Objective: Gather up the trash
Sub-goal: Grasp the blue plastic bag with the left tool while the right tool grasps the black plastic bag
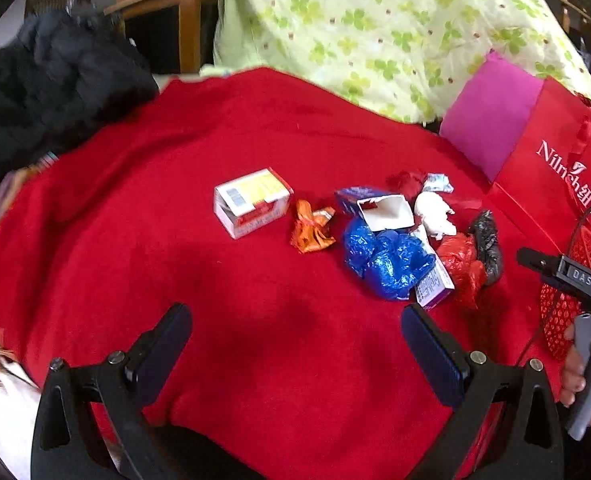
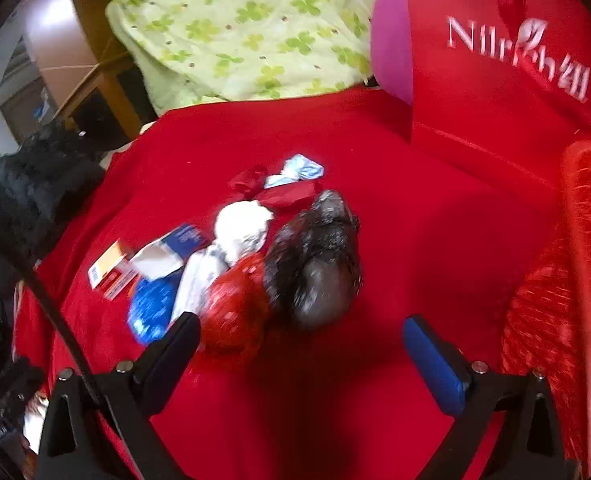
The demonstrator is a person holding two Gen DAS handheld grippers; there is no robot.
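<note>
Trash lies in a heap on a red blanket (image 1: pixel 175 260): a white and yellow box (image 1: pixel 251 202), an orange wrapper (image 1: pixel 311 232), a crumpled blue plastic (image 1: pixel 387 262), a torn white carton (image 1: pixel 383 212), white tissue (image 1: pixel 433 212), a red plastic wad (image 1: pixel 461 268) and a black plastic wad (image 1: pixel 487 246). My left gripper (image 1: pixel 295 344) is open and empty, hovering in front of the heap. My right gripper (image 2: pixel 301 350) is open and empty, just in front of the red wad (image 2: pixel 235 308) and the black wad (image 2: pixel 315 264).
A red paper bag with white lettering (image 2: pixel 495 80) stands at the right, with a red mesh basket (image 2: pixel 555 288) beside it. A green clover-print quilt (image 1: pixel 375 28) lies behind. Dark clothing (image 1: pixel 55 80) is piled at the left.
</note>
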